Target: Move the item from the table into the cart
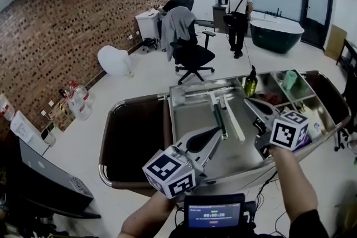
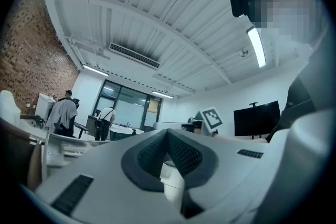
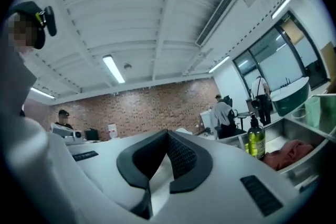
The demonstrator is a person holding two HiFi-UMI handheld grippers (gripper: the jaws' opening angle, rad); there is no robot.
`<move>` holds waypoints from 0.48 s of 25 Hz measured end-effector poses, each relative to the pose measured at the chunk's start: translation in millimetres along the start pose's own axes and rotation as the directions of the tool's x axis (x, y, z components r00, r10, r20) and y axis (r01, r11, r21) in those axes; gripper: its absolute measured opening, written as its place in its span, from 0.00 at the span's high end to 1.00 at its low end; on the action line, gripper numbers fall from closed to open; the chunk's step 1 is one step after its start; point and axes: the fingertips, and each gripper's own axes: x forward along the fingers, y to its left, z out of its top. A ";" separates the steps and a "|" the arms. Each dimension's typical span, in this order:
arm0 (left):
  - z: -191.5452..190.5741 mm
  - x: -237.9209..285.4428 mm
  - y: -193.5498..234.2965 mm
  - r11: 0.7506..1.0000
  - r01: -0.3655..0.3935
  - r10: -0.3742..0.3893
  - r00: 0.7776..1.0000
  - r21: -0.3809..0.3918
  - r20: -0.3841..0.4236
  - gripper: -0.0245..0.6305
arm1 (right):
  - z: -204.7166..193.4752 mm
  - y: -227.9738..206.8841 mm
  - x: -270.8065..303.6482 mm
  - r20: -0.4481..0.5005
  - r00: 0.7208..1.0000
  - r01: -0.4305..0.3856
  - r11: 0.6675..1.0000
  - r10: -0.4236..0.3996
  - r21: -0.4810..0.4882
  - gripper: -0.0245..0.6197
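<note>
A steel cart tray (image 1: 192, 120) lies below me, with dark side wings (image 1: 134, 139). In it lie a dark long-handled tool (image 1: 221, 120) and a white stick (image 1: 235, 122). Its far compartments hold a green pump bottle (image 1: 250, 83), a red cloth (image 1: 271, 98) and a green cup (image 1: 289, 79). My left gripper (image 1: 217, 131) hovers over the tray's near left part, jaws together and empty. My right gripper (image 1: 249, 101) is over the tray's right side, jaws also together with nothing held. The right gripper view shows the bottle (image 3: 256, 141) and the cloth (image 3: 286, 153) beyond the shut jaws.
An office chair with a grey jacket (image 1: 189, 47) stands behind the cart. Two people are at the back near a dark bathtub (image 1: 276, 33). A laptop (image 1: 47, 175) and several bottles (image 1: 78, 100) are at the left, by the brick wall. A small screen (image 1: 214, 213) sits near my chest.
</note>
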 end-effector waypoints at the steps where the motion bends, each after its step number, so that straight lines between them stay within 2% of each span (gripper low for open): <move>1: -1.2 -4.7 1.6 1.000 -0.021 0.021 1.000 -0.002 0.000 0.96 | 0.2 4.2 -13.5 0.021 1.000 0.007 1.000 -0.006 -0.023 0.96; 6: -4.1 -25.2 6.2 0.988 -0.127 0.127 0.992 0.092 0.008 0.96 | -16.9 20.2 -69.9 0.091 0.995 0.042 0.989 -0.030 -0.140 0.96; 12: -22.2 -51.1 16.3 0.969 -0.237 0.236 0.972 0.065 0.020 0.96 | -40.6 27.0 -100.1 0.114 0.993 0.063 0.983 -0.043 -0.171 0.96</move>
